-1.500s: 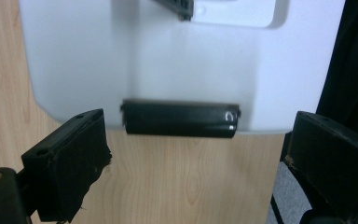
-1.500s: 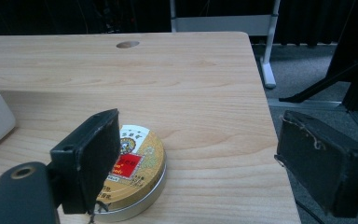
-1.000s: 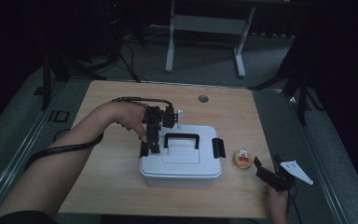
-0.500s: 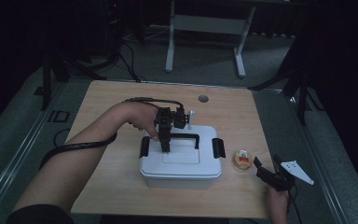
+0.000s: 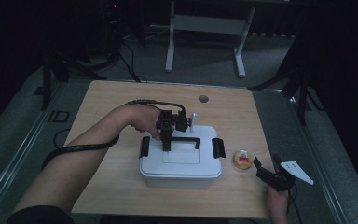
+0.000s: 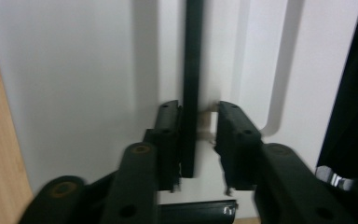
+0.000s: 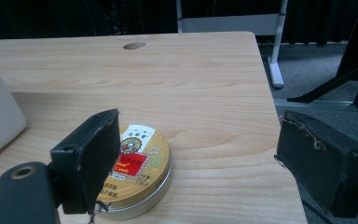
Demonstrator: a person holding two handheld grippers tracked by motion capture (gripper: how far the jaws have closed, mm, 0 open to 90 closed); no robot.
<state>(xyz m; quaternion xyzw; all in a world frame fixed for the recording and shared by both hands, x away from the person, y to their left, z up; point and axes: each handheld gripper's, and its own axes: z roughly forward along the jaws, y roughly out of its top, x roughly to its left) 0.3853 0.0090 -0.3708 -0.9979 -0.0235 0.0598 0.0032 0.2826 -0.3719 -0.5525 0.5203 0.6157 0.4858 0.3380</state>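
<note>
A white lidded box (image 5: 182, 164) with a black carry handle (image 5: 186, 138) stands mid-table. My left gripper (image 5: 168, 141) points down over the handle's left end. In the left gripper view its jaws (image 6: 198, 109) straddle the handle bar (image 6: 192, 56) above the white lid (image 6: 74, 70). They have just been closing: one pad lies against the bar and a small gap shows at the other. My right gripper (image 5: 265, 164) rests near the table's front right corner, open, with a round gold tin (image 7: 137, 168) on the table just in front of its jaws (image 7: 198, 130).
Black latches (image 5: 144, 146) (image 5: 218, 147) sit on the box's two short sides. The tin (image 5: 243, 159) lies right of the box. A cable hole (image 5: 203, 98) marks the far side of the wooden table (image 5: 102, 107). Desk legs stand on the floor beyond.
My left gripper has shifted right from the box's left latch to the handle, and its jaws have narrowed around the bar. The right gripper has stayed put.
</note>
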